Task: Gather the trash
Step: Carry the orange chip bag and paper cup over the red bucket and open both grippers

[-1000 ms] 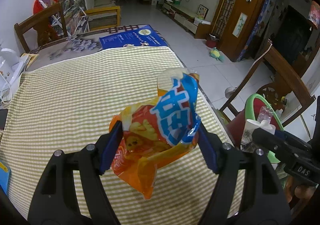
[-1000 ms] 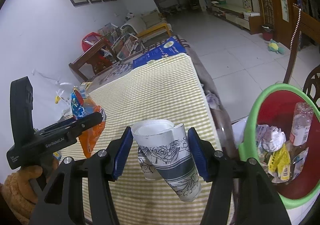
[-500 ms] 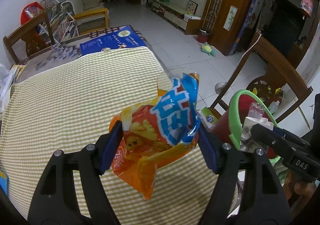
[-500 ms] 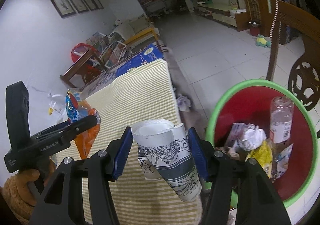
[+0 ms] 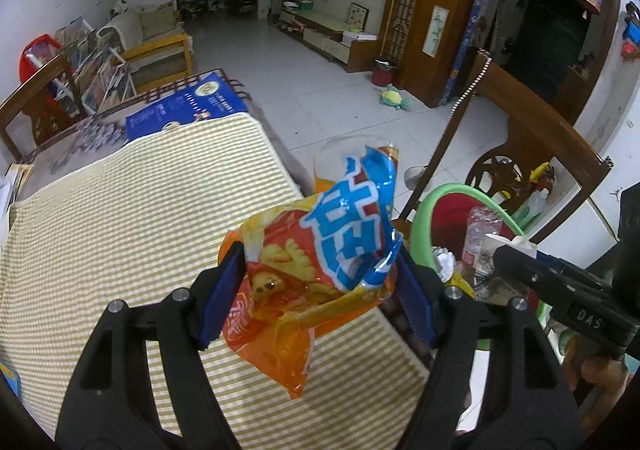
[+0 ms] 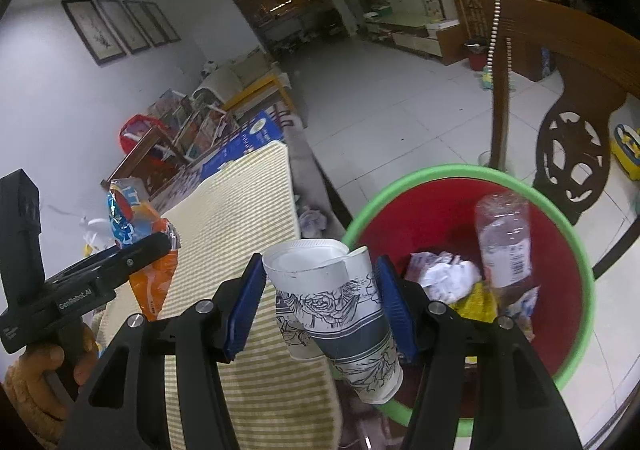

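My left gripper [image 5: 316, 290] is shut on an orange and blue snack bag [image 5: 320, 250], held above the right edge of the striped table [image 5: 120, 230]. My right gripper [image 6: 320, 302] is shut on crushed white paper cups with a flower print [image 6: 340, 314], held over the near rim of the red bin with a green rim [image 6: 460, 173]. The bin also shows in the left wrist view [image 5: 452, 197], to the right of the bag. The left gripper and the bag [image 6: 152, 274] show at the left of the right wrist view.
The bin holds a clear plastic bottle [image 6: 504, 242], crumpled paper [image 6: 444, 274] and a yellow wrapper. A dark wooden chair [image 6: 568, 89] stands behind the bin. A blue box [image 5: 188, 105] lies at the table's far end. Another chair [image 5: 36, 97] stands far left.
Both grippers have moved right with their loads, off the table toward the bin. The cups now hang over the bin's near rim; the bag is at the table's right edge.
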A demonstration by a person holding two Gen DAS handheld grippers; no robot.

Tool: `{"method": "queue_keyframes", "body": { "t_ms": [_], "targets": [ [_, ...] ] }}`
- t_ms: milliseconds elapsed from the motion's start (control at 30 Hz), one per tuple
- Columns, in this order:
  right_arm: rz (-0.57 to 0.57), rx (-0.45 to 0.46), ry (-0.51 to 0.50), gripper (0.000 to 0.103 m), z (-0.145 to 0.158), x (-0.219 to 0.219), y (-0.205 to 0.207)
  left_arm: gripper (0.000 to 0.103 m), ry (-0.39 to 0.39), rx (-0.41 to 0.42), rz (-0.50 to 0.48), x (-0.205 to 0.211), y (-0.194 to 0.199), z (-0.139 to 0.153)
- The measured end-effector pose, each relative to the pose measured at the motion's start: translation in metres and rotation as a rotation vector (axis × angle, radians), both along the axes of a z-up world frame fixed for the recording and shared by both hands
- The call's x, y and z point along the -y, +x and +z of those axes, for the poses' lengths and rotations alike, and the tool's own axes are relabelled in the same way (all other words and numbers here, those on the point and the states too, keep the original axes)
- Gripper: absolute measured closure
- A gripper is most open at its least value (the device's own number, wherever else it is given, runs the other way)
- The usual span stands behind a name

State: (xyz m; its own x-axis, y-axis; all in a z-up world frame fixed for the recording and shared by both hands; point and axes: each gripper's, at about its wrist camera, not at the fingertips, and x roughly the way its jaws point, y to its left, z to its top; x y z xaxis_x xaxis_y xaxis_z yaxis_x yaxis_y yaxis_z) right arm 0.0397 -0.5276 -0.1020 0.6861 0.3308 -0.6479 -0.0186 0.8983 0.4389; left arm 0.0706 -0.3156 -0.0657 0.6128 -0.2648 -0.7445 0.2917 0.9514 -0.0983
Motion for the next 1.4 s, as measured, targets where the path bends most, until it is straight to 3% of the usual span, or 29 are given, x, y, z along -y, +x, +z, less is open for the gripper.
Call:
{"method": "queue_keyframes", "body": {
  "t_ms": [800,1400],
  "targets": [
    [-0.214,0.014,-0.013,0.048,0.0,0.094,-0.025,0.033,-0.025,-0.006,-0.19,0.09,0.008,0.005],
    [-0.258,0.002,-0.004,0.048,-0.004,0.112,-0.032,0.033,-0.065,-0.099,-0.272,0.117,0.028,-0.015]
  ]
}}
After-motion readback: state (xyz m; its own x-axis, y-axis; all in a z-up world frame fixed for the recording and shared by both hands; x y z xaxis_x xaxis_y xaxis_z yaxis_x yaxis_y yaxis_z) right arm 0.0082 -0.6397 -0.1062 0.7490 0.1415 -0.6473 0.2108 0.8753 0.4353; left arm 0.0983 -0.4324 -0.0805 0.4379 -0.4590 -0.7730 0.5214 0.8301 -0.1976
